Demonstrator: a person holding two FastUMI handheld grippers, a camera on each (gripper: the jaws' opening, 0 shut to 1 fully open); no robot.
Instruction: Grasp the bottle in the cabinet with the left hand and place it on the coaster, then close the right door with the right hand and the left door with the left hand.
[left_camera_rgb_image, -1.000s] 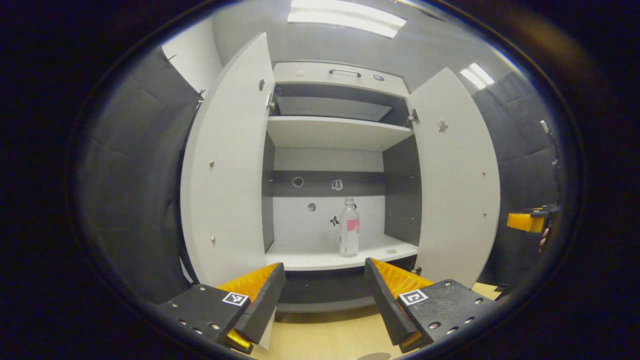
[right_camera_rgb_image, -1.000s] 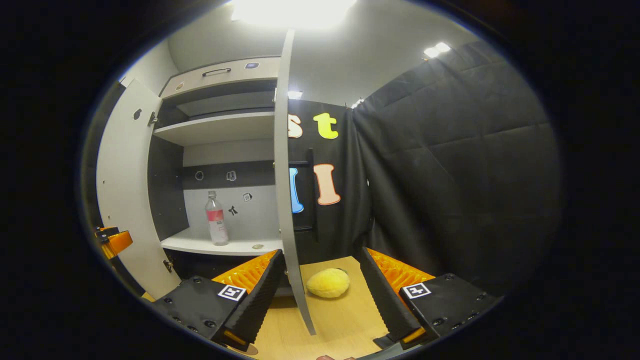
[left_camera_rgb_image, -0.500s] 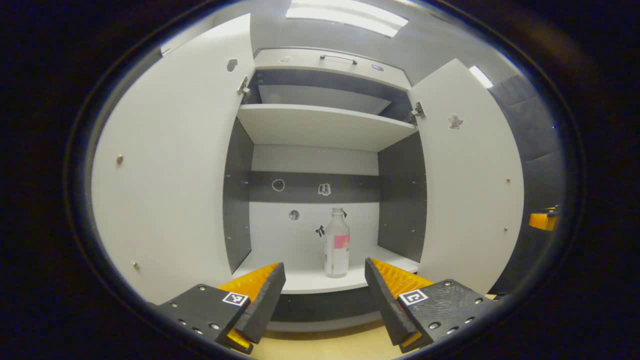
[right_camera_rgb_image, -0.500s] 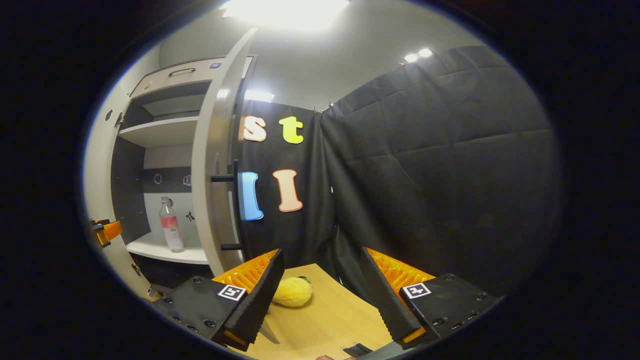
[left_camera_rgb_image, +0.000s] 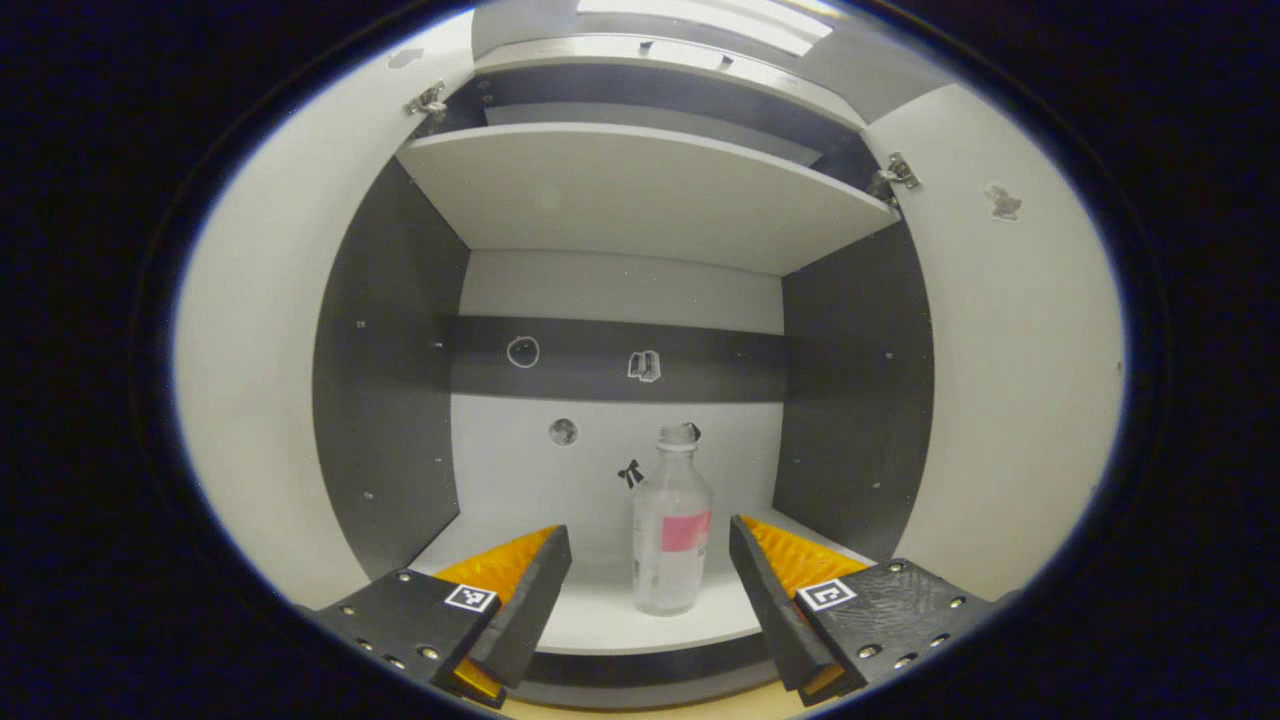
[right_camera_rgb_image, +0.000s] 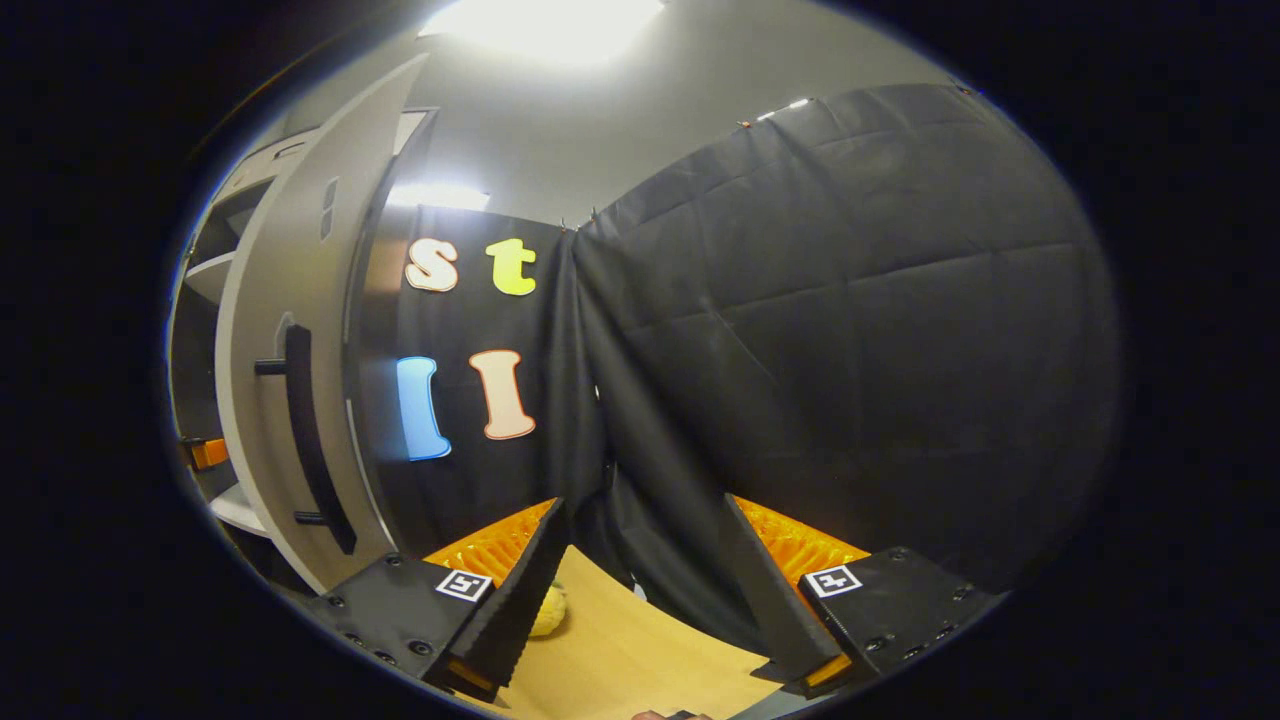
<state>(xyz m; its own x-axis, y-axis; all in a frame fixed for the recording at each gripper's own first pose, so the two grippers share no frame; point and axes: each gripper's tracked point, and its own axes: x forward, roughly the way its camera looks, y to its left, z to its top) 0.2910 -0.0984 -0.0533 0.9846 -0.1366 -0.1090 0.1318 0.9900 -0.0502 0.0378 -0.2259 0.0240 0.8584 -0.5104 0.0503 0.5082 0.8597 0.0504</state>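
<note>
A clear bottle (left_camera_rgb_image: 670, 525) with a pink label stands upright on the cabinet's lower white shelf (left_camera_rgb_image: 600, 625). In the left gripper view my left gripper (left_camera_rgb_image: 650, 570) is open, its fingers just short of the bottle and to either side of it, touching nothing. The left door (left_camera_rgb_image: 260, 330) and the right door (left_camera_rgb_image: 1010, 340) both stand open. In the right gripper view my right gripper (right_camera_rgb_image: 640, 570) is open and holds nothing, off to the right of the right door's outer face (right_camera_rgb_image: 290, 350) with its black handle (right_camera_rgb_image: 310, 440). A bit of the left gripper (right_camera_rgb_image: 205, 452) peeks past that door's edge.
An upper white shelf (left_camera_rgb_image: 640, 195) spans the cabinet above the bottle. Small stickers dot the back panel (left_camera_rgb_image: 600, 350). In the right gripper view a yellow plush (right_camera_rgb_image: 548, 610) lies on the wooden table (right_camera_rgb_image: 620, 660), and black cloth walls (right_camera_rgb_image: 830, 320) stand close behind.
My left gripper has moved forward into the cabinet, so the bottle is now between its finger lines. My right gripper has swung to the right, away from the cabinet opening toward the cloth wall.
</note>
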